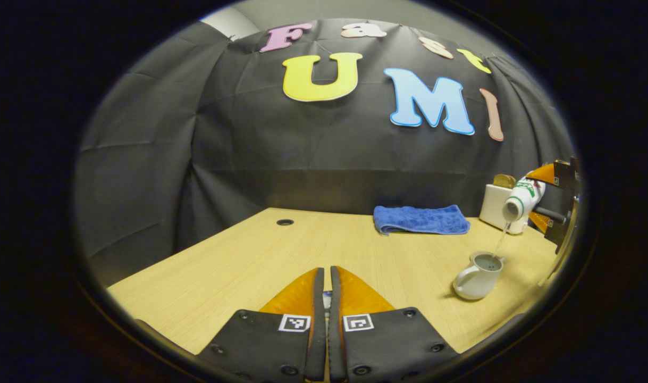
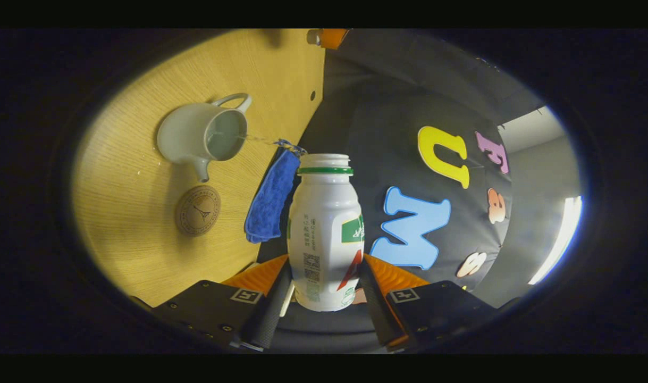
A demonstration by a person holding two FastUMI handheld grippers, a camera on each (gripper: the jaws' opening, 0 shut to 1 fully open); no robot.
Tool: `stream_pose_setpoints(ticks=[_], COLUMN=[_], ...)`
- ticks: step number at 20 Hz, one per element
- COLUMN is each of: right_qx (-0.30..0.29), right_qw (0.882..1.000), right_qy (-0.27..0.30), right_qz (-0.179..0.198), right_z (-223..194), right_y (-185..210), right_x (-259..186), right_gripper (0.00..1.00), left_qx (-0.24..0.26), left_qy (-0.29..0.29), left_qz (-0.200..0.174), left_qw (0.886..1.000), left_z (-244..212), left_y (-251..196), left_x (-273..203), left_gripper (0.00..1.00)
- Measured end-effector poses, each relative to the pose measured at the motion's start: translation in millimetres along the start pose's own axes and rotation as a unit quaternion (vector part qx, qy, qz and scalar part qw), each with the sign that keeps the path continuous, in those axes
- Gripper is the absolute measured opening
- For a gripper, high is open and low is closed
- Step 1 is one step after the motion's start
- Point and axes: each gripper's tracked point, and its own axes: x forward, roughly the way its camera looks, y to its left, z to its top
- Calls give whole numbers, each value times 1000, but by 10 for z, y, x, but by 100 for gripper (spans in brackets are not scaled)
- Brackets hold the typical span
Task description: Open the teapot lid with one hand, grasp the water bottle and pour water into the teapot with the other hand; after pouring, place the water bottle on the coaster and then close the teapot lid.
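Wooden table [image 2: 127, 213], water bottle [image 2: 325, 234] between jaws

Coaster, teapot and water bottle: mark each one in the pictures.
coaster [image 2: 198, 210], right gripper view, centre of its round top face.
teapot [image 2: 181, 138], right gripper view, outer side of its body.
water bottle [image 2: 324, 234], right gripper view, middle of its white body between the claw fingers.

Table [image 1: 260, 255]: light wood-grain top, set against the booth's black cloth wall
Grommet hole [image 1: 285, 222]: small dark round opening in the tabletop, near the back edge
Towel [image 1: 420, 219]: blue, folded, lying flat on the table by the wall
Box [image 1: 493, 206]: white, upright, at the back right, just beside the towel; a tan item rests on top
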Motion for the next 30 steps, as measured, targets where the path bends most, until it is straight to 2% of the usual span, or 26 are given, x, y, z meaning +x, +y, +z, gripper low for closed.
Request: stream_pose_setpoints(ticks=[6,7,8,27,28,30], right_qx=[-9,-12,-14,-55,-58,-61], right_qw=[1000,1000,1000,998,998,998], right_qy=[-4,-5,-6,-26,-28,-29], right_qz=[-6,-6,-6,-12,-12,-12], right_z=[-12,-10,-7,109,116,129], right_y=[-75,-80,-86,-237,-241,-253], right_x=[4,11,12,19,18,20], right_gripper=[71,71,71,71,71,71], left_qx=[-1,-1,-1,-9,-9,-9], left_qy=[2,2,2,8,8,8], left_qz=[-4,-5,-6,-23,-23,-22], left_qw=[1000,1000,1000,1000,1000,1000], left_z=[-19,-21,-13,-80,-83,-83], left_y=[-3,-6,-11,-19,-18,-15], left_x=[8,10,5,36,34,39], left_gripper=[9,12,8,8,12,8])
